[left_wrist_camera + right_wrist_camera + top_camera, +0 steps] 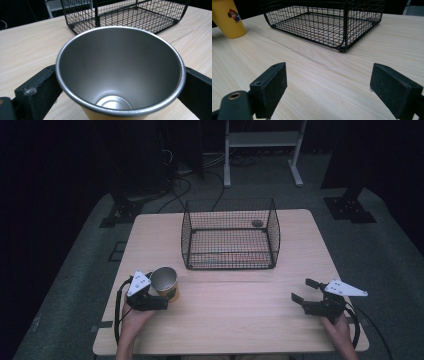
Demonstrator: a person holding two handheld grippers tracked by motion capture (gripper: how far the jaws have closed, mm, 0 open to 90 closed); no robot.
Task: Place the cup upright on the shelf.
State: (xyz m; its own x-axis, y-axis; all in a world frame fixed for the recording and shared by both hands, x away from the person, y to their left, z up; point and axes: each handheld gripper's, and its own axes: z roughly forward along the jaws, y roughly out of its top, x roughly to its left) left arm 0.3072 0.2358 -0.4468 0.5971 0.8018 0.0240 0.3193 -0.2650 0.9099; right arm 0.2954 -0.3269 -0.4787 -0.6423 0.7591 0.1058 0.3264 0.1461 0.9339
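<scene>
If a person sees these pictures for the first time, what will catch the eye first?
Probably the yellow cup with its shiny steel inside, standing upright between the jaws of the left gripper near the table's left front. Next, the black wire basket at the table's middle back, and the right gripper open over bare wood.

The left hand-held gripper [162, 296] has its jaws closed against something between them; the right hand-held gripper [304, 290] hovers with jaws spread wide.

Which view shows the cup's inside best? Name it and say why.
The left gripper view: it looks straight down into the cup, showing the steel wall and base, empty. The high view shows the open rim small at the left gripper. The right gripper view shows its yellow outside.
</scene>
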